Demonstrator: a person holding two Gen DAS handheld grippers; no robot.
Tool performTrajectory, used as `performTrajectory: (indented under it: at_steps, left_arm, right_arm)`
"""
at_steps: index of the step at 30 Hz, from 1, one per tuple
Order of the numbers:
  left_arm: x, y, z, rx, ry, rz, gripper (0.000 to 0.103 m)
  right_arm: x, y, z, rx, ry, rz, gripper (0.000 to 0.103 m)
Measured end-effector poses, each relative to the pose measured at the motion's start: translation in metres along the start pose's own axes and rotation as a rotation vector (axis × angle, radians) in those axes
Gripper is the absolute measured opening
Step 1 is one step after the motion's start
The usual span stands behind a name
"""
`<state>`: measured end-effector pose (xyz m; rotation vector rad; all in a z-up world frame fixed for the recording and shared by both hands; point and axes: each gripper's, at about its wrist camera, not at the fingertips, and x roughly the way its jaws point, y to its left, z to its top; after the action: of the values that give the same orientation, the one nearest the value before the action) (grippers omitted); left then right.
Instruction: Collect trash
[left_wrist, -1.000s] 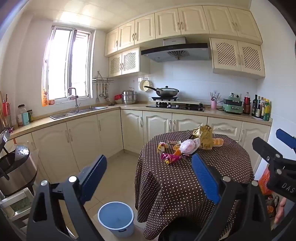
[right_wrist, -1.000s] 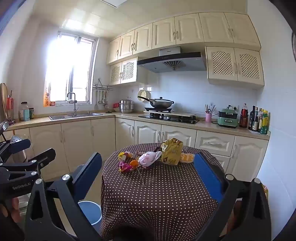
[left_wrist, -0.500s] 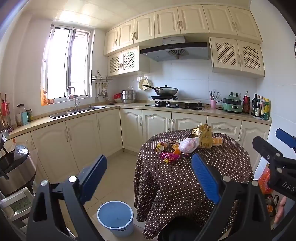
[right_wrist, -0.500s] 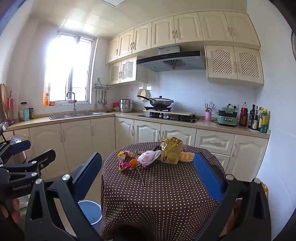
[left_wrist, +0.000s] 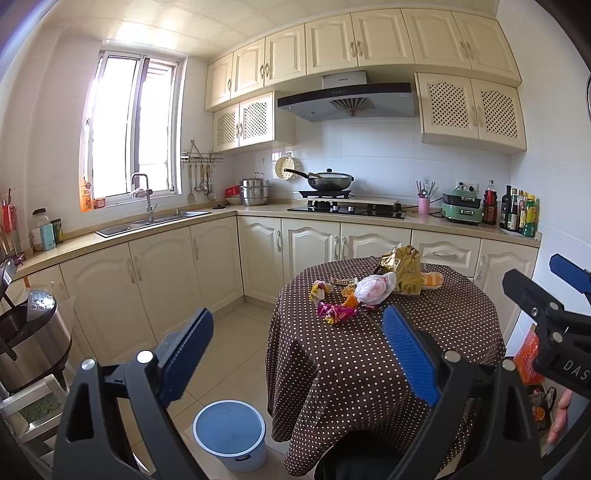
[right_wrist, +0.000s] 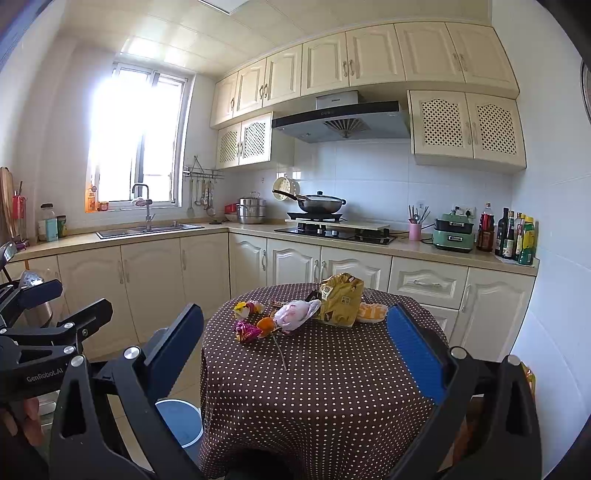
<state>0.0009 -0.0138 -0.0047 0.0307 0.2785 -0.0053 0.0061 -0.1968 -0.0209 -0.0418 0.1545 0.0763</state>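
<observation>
Seen first from the left wrist view, the left gripper (left_wrist: 297, 343) is held in the air with its two blue-padded fingers spread wide, empty and touching nothing. Ahead and to the right stands a round table (left_wrist: 436, 339) under a brown polka-dot cloth. The trash lies in a loose row on the far half of the tabletop, running left to right: a yellow wrapper (left_wrist: 320, 287), a magenta wrapper (left_wrist: 336, 312) nearer the front, a pale plastic bag (left_wrist: 373, 287), a gold snack bag (left_wrist: 403, 268) standing tallest, and an orange packet (left_wrist: 432, 280) at the right end. A blue bin (left_wrist: 229, 432) sits on the floor low and left of the table, just beside the hanging cloth. At the far right edge the right gripper (left_wrist: 554, 295) shows from the side.

Next, from the right wrist view, the right gripper (right_wrist: 295, 339) is likewise spread wide and empty, and the table (right_wrist: 332, 387) fills the space between its fingers. The trash row lies straight ahead: magenta wrapper (right_wrist: 246, 330) and yellow wrapper (right_wrist: 244, 308) to the left, plastic bag (right_wrist: 295, 314) in the middle, gold snack bag (right_wrist: 341, 300) to the right. The bin (right_wrist: 179, 421) peeks out at lower left, partly hidden by the left finger.

The right gripper looks squarer to the pile; the left sits closer to the bin.
</observation>
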Motion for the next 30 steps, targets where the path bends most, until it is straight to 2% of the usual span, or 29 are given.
performTrajectory:
  at_steps: [30]
  left_arm:
    - [0.0020,0.0033,0.0017,-0.003,0.016,-0.001,0.091]
  right_arm:
    - [-0.0001,-0.0025,0.0040,0.002,0.011,0.003,0.096]
